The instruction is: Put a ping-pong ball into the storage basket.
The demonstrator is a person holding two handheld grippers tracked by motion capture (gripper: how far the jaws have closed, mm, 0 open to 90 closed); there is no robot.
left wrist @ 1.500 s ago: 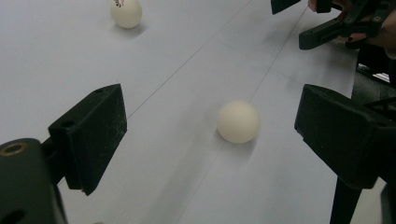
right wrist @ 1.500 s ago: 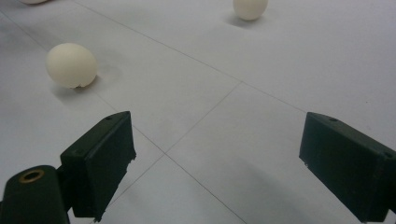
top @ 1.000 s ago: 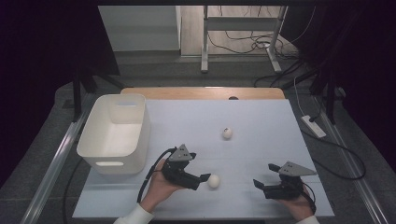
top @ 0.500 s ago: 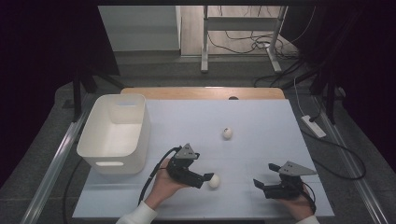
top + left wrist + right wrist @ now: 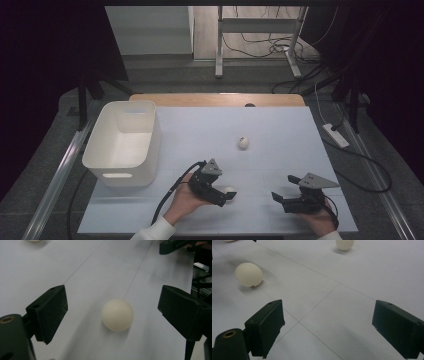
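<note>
We hold left gripper [image 5: 113, 312] jaws spread around smooth cream-white egg [image 5: 117, 314] on pale blue table [image 5: 210, 130], not touching. Right gripper [image 5: 329, 327] spread, nothing between.

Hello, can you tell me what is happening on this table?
A person holds a gripper in each hand. The left gripper is open around the near egg, jaws on either side, not touching it. The right gripper is open over bare table. A second egg lies farther out, and a white bin stands at the left.
</note>
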